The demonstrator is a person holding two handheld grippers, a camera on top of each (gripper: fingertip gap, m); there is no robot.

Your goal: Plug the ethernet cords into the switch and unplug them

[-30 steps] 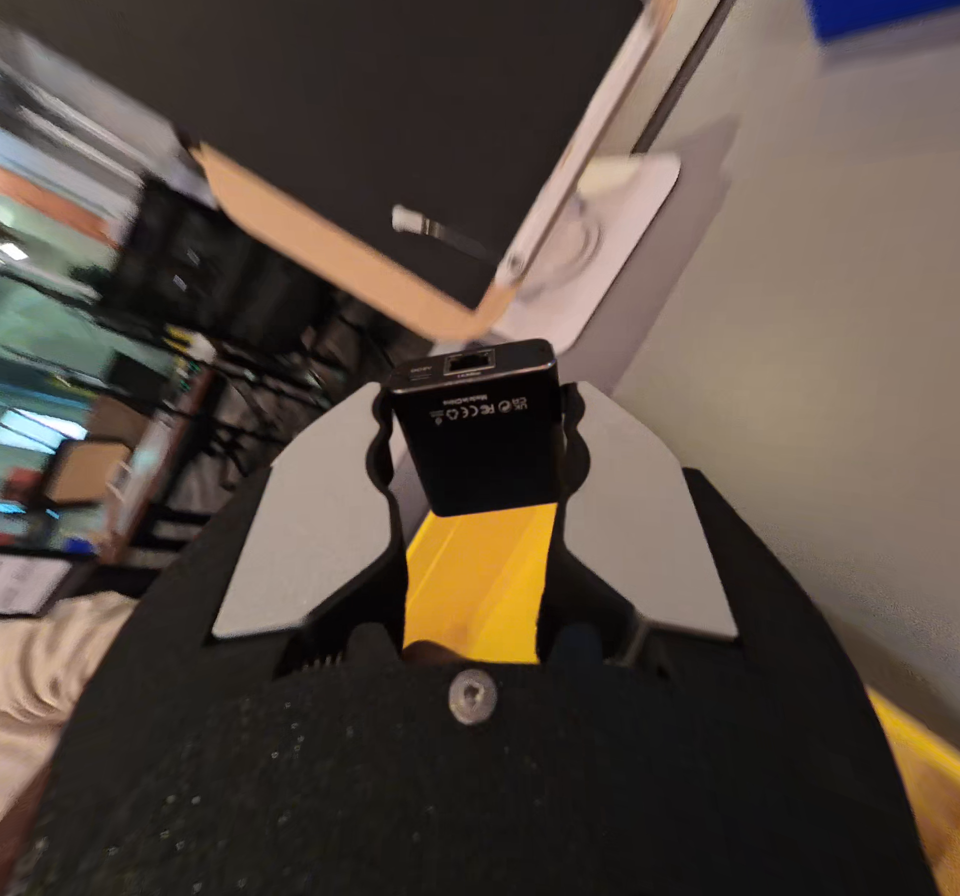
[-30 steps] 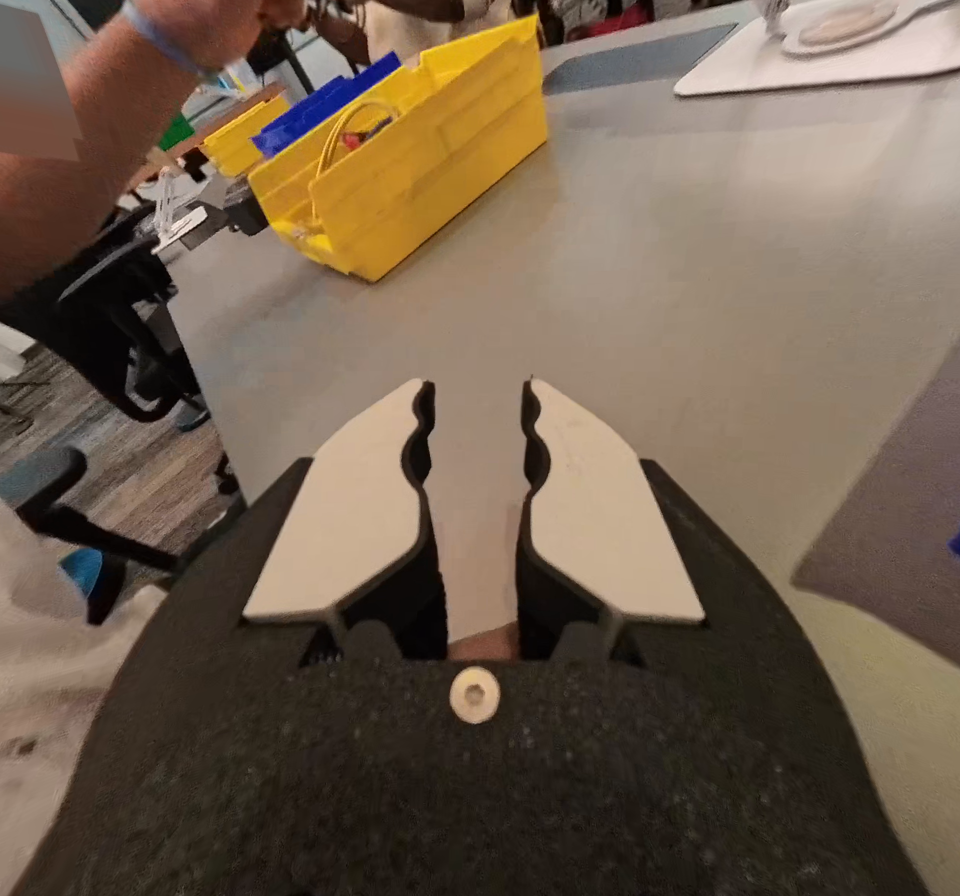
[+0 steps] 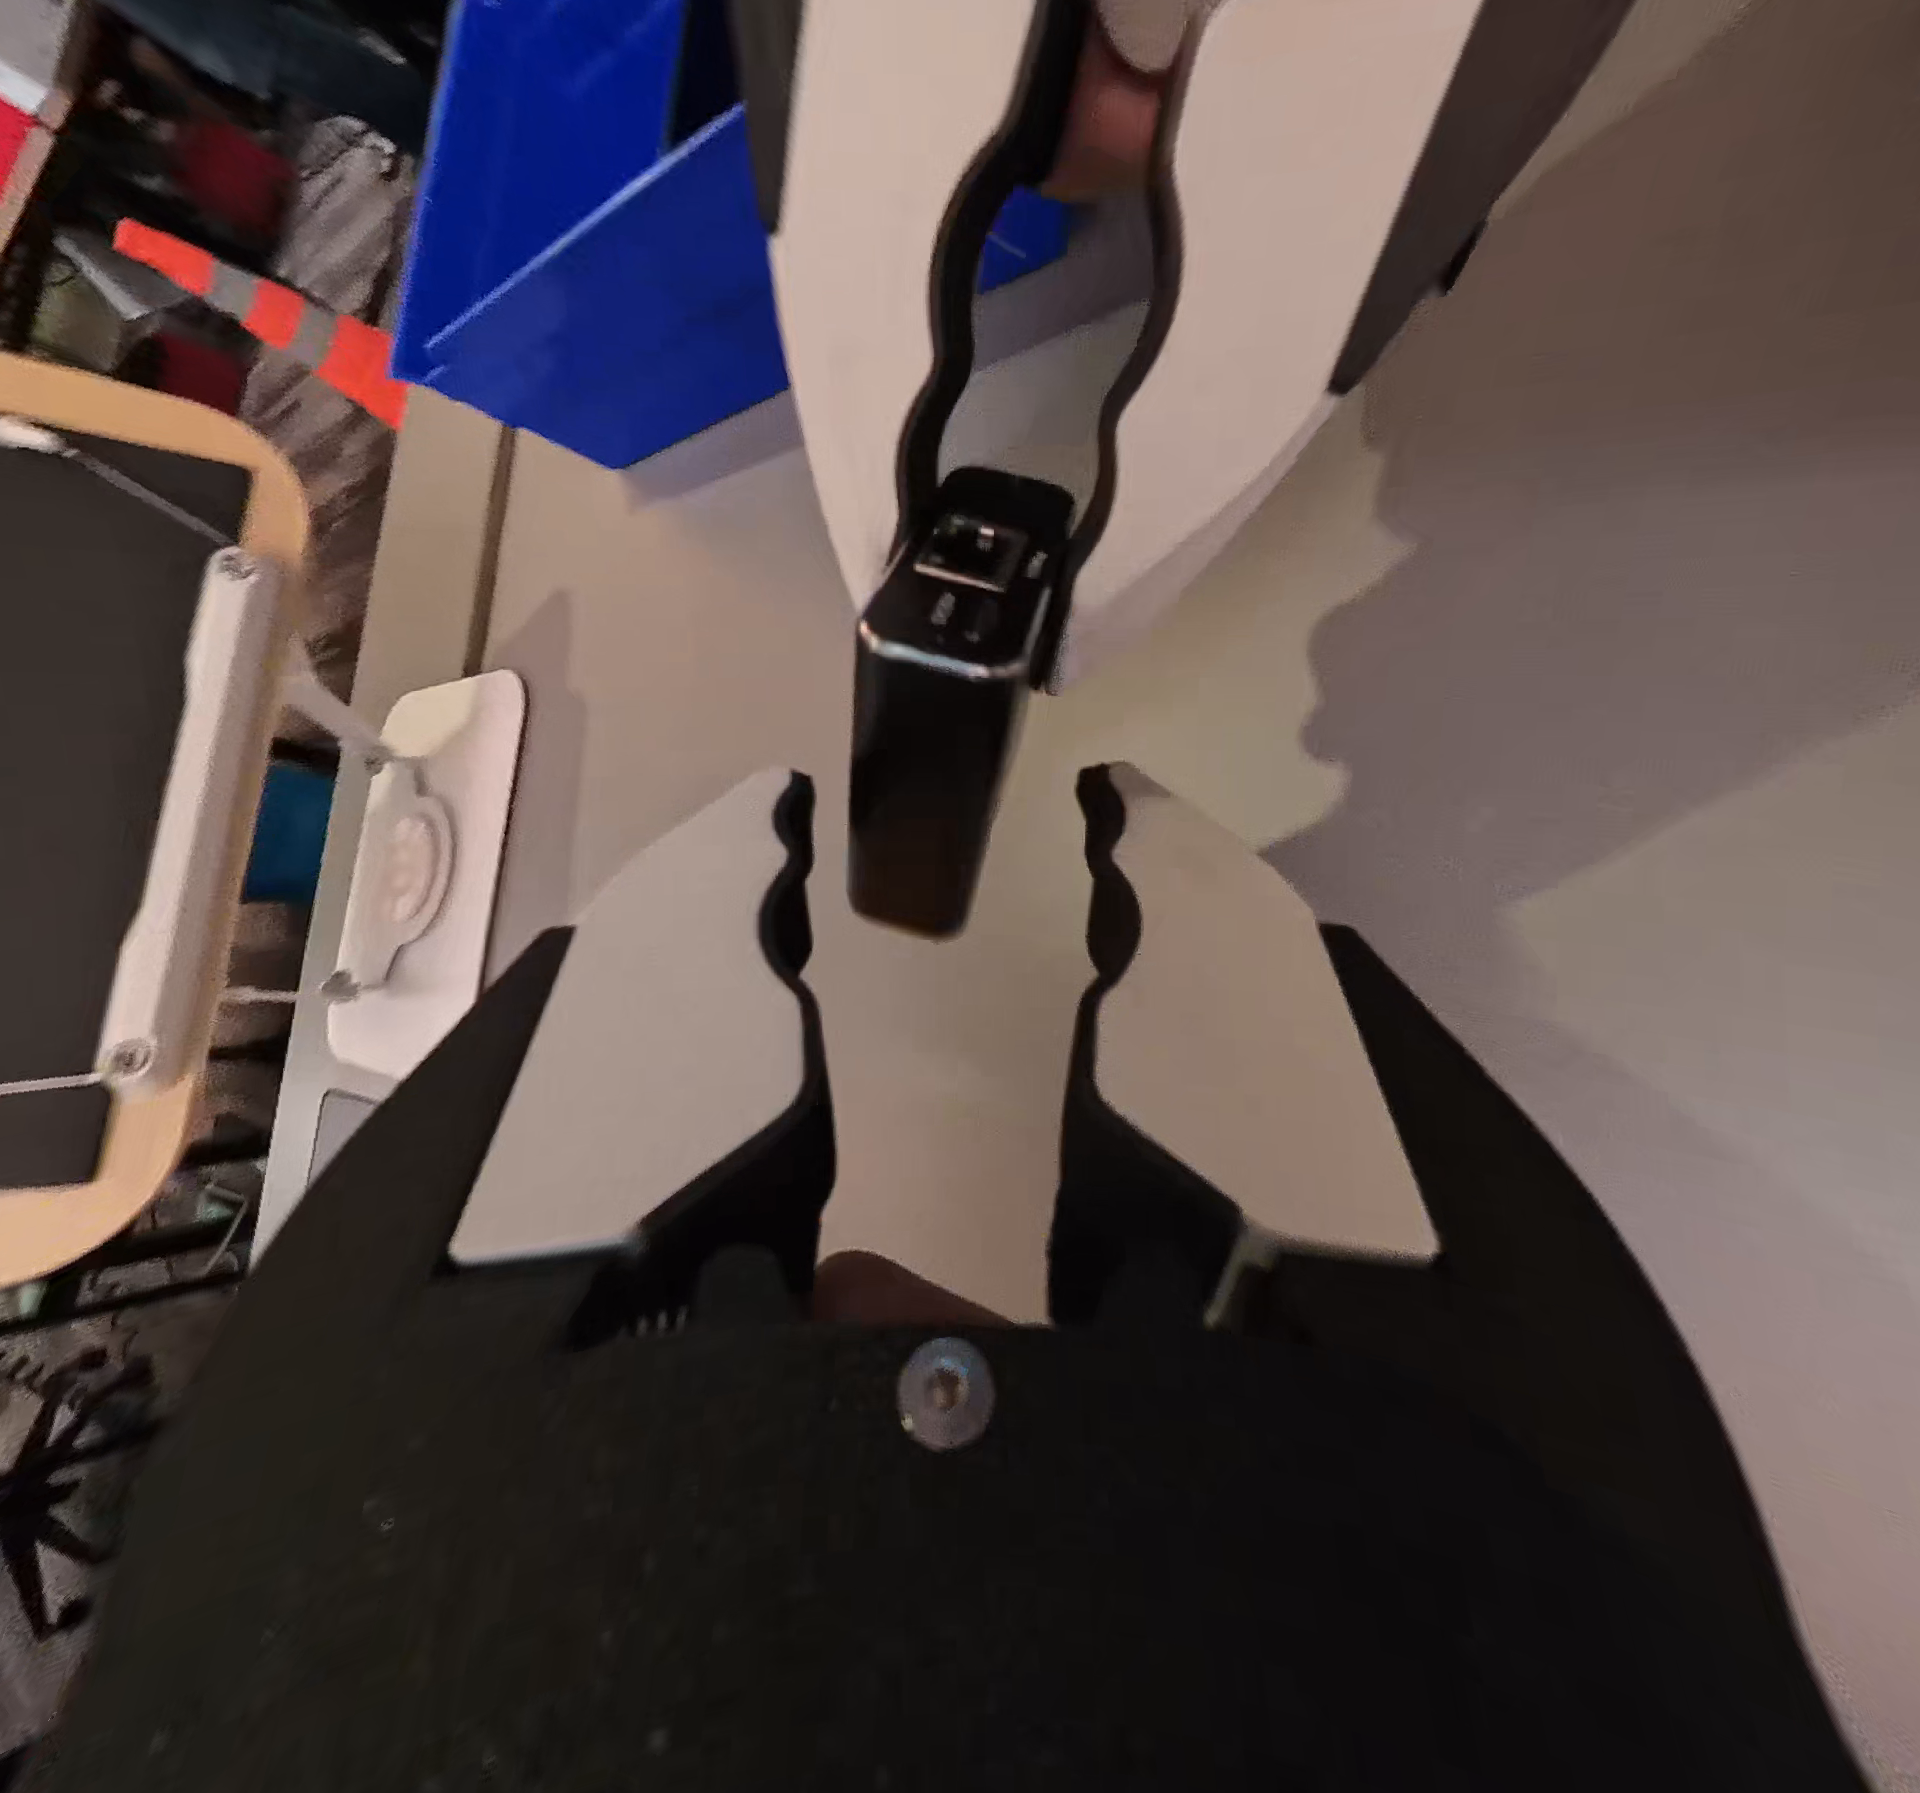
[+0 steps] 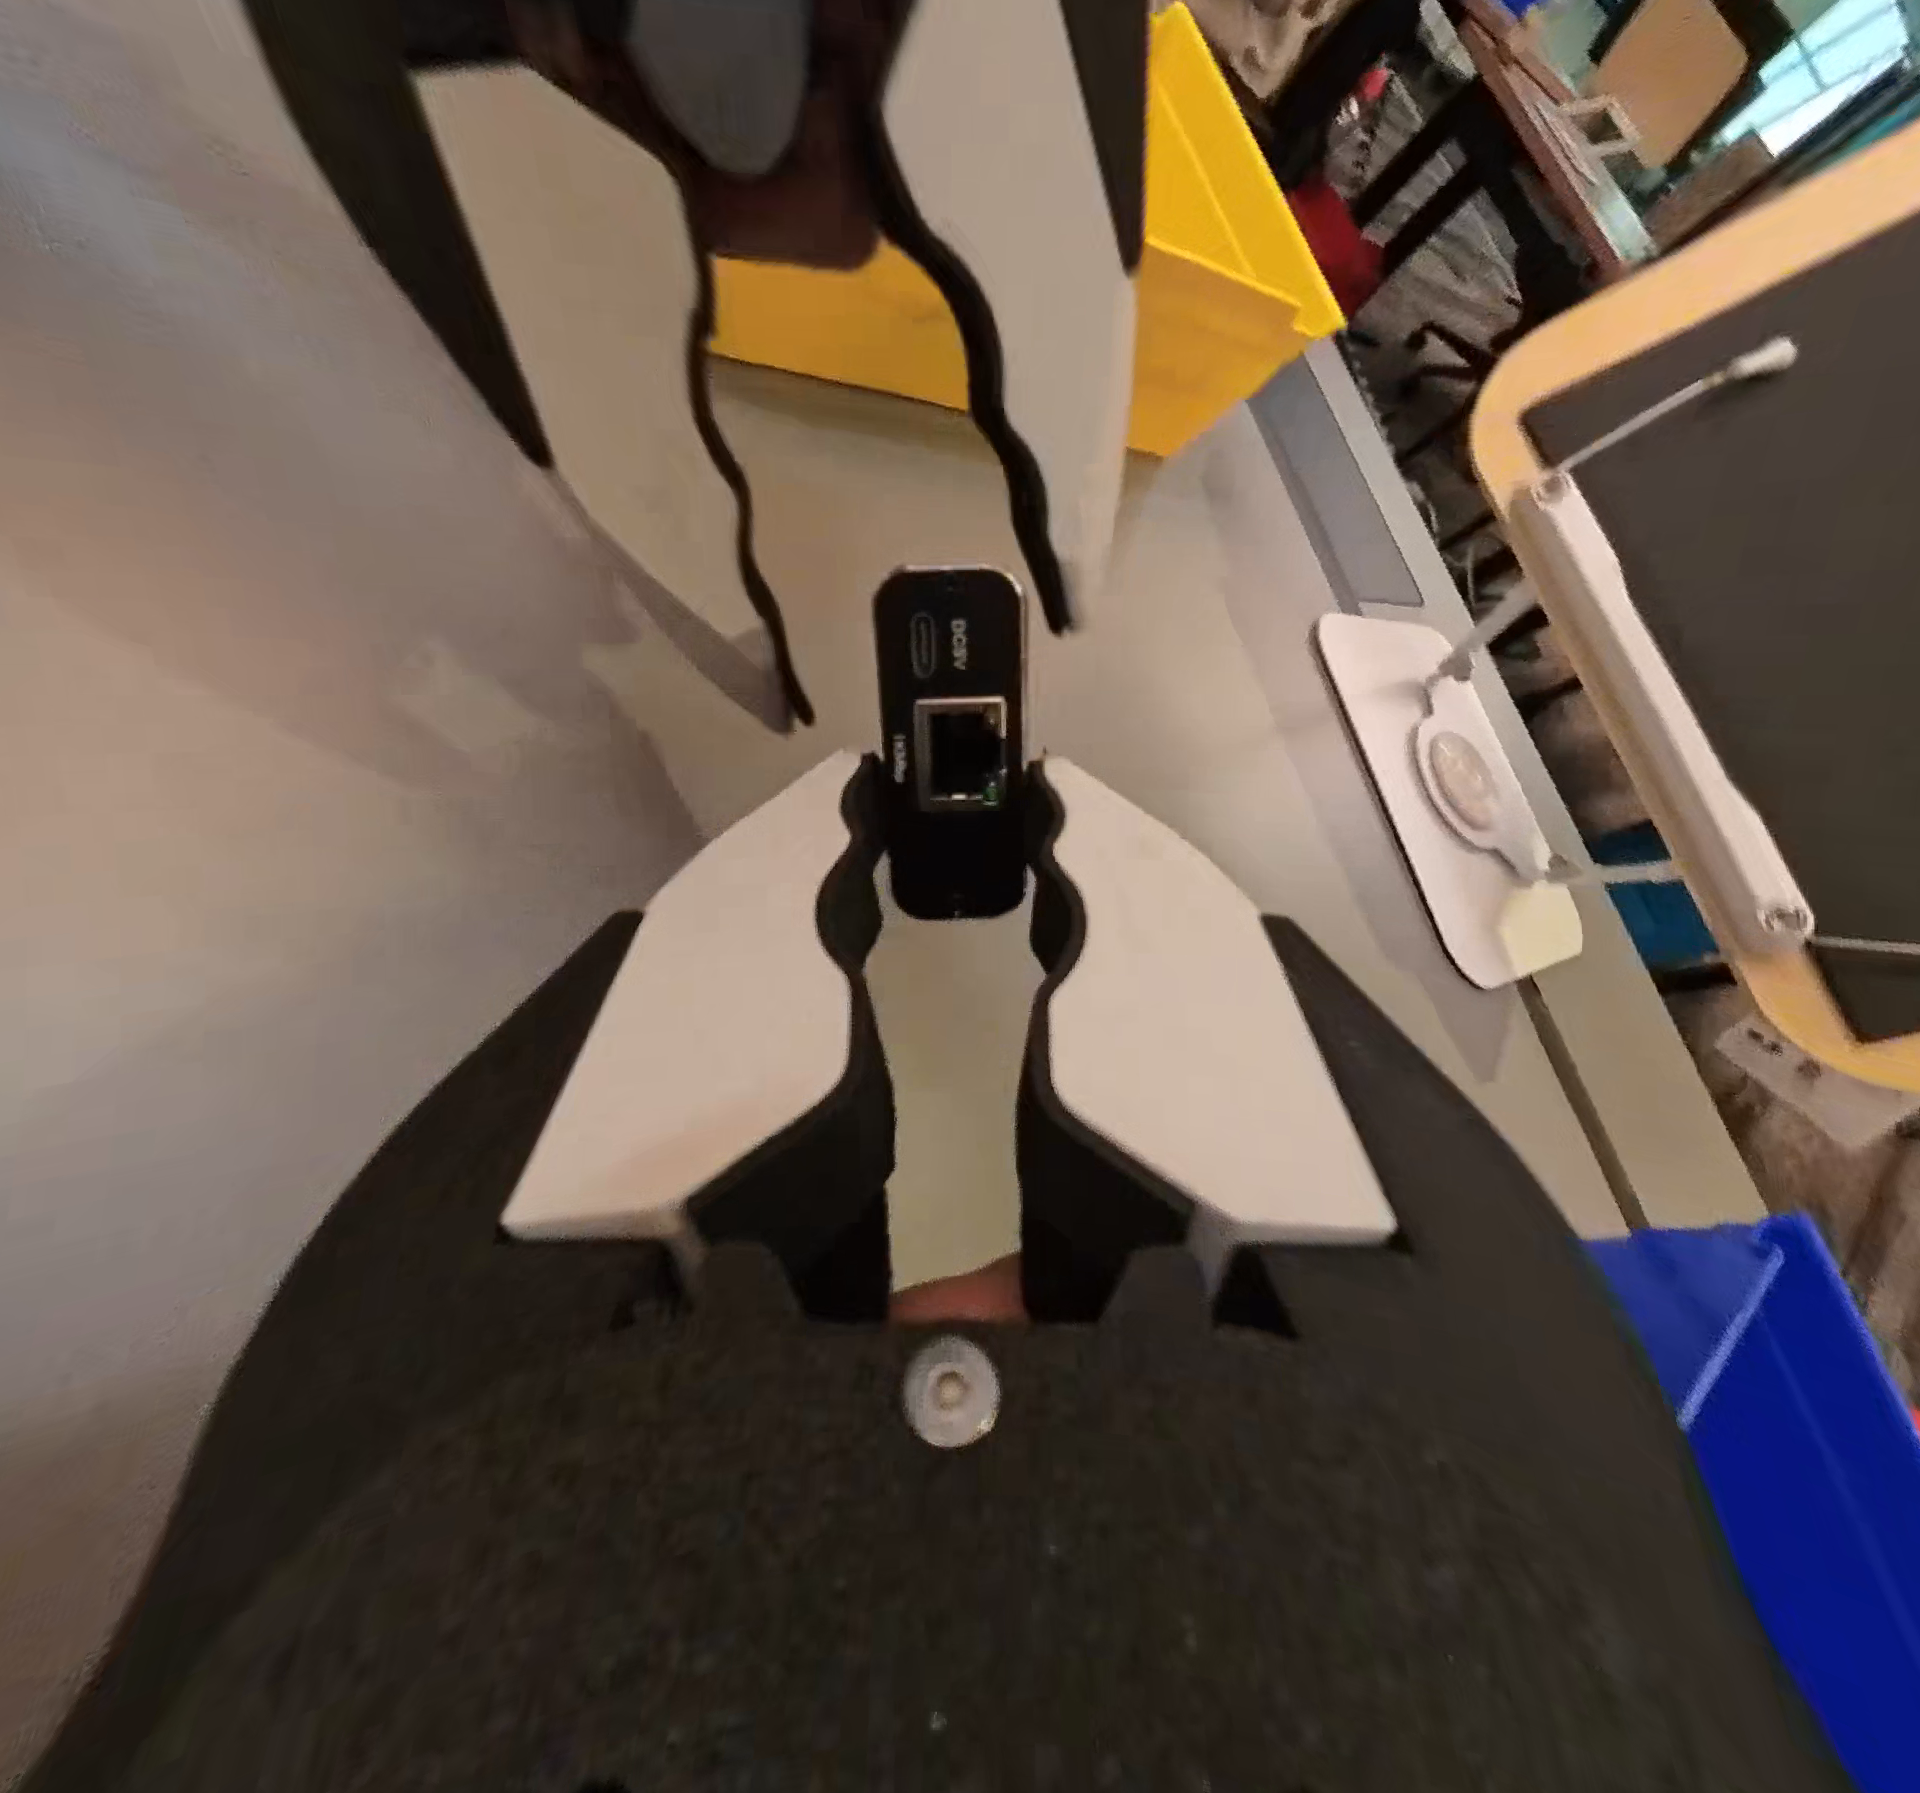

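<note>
Switch has passed from the left tool to the right tool since 1 s ago; back then the left tool was clamped on it and the right tool was empty. Left tool now spread, nothing between its fingers; the switch's near end sits just ahead of its tips, apart from both in the left wrist view. Right tool pinches the black switch by its 2 long sides, 1 end face with the ethernet port turned to the right wrist camera. The 2 tools point at each other, tips close, above the grey worktop. No ethernet cords in view. Blue bin on the worktop behind the right tool, yellow bin behind the left one. White pad at the worktop edge beside a wood-edged black panel.
</note>
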